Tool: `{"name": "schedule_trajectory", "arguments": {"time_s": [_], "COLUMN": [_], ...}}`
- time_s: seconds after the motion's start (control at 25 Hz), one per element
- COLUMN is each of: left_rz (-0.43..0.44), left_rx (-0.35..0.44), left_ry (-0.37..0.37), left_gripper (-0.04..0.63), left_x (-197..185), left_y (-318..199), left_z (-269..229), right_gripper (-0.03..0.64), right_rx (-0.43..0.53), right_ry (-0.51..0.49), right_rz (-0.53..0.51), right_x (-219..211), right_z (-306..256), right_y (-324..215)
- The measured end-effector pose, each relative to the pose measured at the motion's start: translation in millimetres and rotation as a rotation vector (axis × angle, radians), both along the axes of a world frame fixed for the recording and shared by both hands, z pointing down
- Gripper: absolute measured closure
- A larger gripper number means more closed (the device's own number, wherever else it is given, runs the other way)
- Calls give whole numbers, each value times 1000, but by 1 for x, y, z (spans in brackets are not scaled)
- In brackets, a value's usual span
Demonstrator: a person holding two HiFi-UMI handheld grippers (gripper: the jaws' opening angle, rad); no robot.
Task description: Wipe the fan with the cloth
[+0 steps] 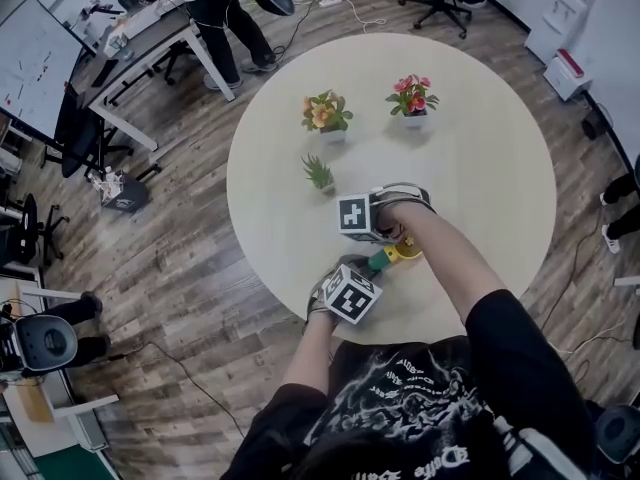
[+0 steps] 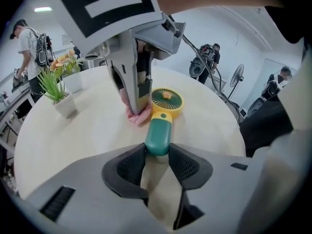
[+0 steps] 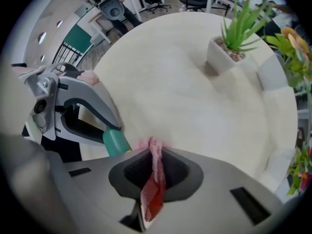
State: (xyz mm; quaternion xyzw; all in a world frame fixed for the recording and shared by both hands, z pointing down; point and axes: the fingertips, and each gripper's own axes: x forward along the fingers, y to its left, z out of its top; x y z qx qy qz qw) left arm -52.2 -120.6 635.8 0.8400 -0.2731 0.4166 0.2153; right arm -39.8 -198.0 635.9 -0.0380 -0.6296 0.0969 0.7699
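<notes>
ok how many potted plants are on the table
3. The orange-flowered plant and the pink-flowered plant stand side by side on the far part of the table; the small green plant stands nearer the person. None looks hidden.

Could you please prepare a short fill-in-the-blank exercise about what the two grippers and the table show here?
1. The left gripper grips the fan by its ____ handle.
2. The right gripper pinches a ____ cloth beside the fan's head.
3. The table has a ____ top.
4. ____ potted plants stand on the table.

Missing words: green; pink; round; three.
</notes>
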Motion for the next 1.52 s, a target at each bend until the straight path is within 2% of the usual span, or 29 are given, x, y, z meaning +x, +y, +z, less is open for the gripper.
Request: {"name": "schedule_trajectory", "arguments": {"time_s": [0.2, 0.64, 0.76, 0.92, 1.24, 1.36, 1.52], "left_rz": [0, -39, -43, -56, -60, -83, -141], "left_rx": [0, 8, 8, 4, 16, 12, 7], "left_ry": [-1, 17, 13, 18, 8, 13, 5], "left_gripper": [425, 425, 425, 425, 425, 430, 462], "left_x": [1, 1, 1, 1, 1, 1, -2], "left_y": [0, -1, -1, -1, -2, -5, -7], "left_z": [1, 1, 0, 0, 2, 2, 1], "right_gripper": [569, 569, 569, 569, 569, 569, 569], "right_rx": [19, 101, 84, 108, -9, -46, -34], "right_ry": [-57, -21, -67, -73, -246, -288, -329], "right_rz": [127, 281, 392, 532, 966, 1061, 1158], "right_x": [9, 36, 35, 50, 75, 86, 95], "right_z": [-1, -2, -1, 0, 5, 7, 7], "right_y": [-14, -32, -32, -38, -38, -33, -30]}}
